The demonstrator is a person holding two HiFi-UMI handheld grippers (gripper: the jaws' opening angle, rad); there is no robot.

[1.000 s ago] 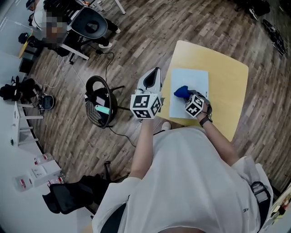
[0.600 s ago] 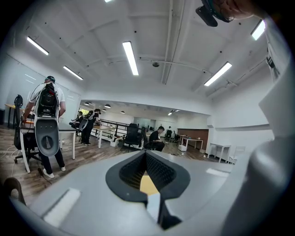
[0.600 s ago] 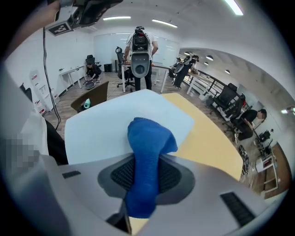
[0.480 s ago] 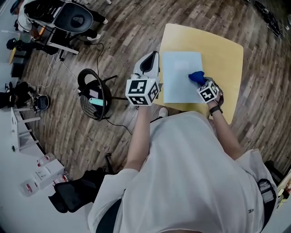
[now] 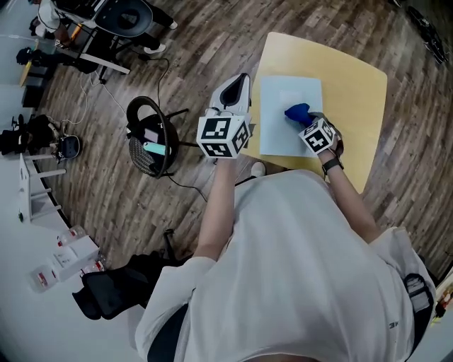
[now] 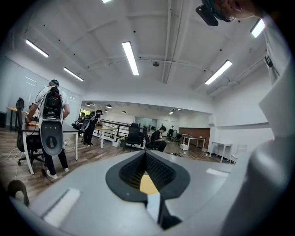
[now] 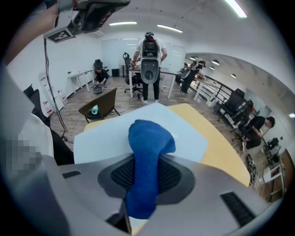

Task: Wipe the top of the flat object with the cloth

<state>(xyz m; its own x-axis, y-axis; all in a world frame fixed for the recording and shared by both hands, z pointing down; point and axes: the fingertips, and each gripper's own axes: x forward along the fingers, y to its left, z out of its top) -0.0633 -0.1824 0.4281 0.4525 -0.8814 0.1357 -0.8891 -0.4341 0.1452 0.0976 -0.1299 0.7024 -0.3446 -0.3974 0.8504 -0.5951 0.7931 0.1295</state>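
A pale blue flat sheet (image 5: 279,131) lies on the yellow table (image 5: 354,92); it also shows in the right gripper view (image 7: 106,136). My right gripper (image 5: 306,122) is shut on a blue cloth (image 5: 296,112), which rests on the sheet's middle. The cloth (image 7: 150,138) bulges out beyond the jaws of the right gripper (image 7: 145,177) and presses on the sheet. My left gripper (image 5: 239,86) hangs off the table's left edge above the floor. In its own view the left gripper (image 6: 147,173) is shut and empty, aimed into the room.
A round black chair (image 5: 152,145) with a teal object stands on the wood floor left of the table, with cables around it. An office chair (image 5: 127,14) and desks are at the far left. A person (image 7: 148,60) stands beyond the table.
The right gripper has swept the cloth from the sheet's left part to its right part, then back a little toward the middle. The left gripper has stayed beside the table.
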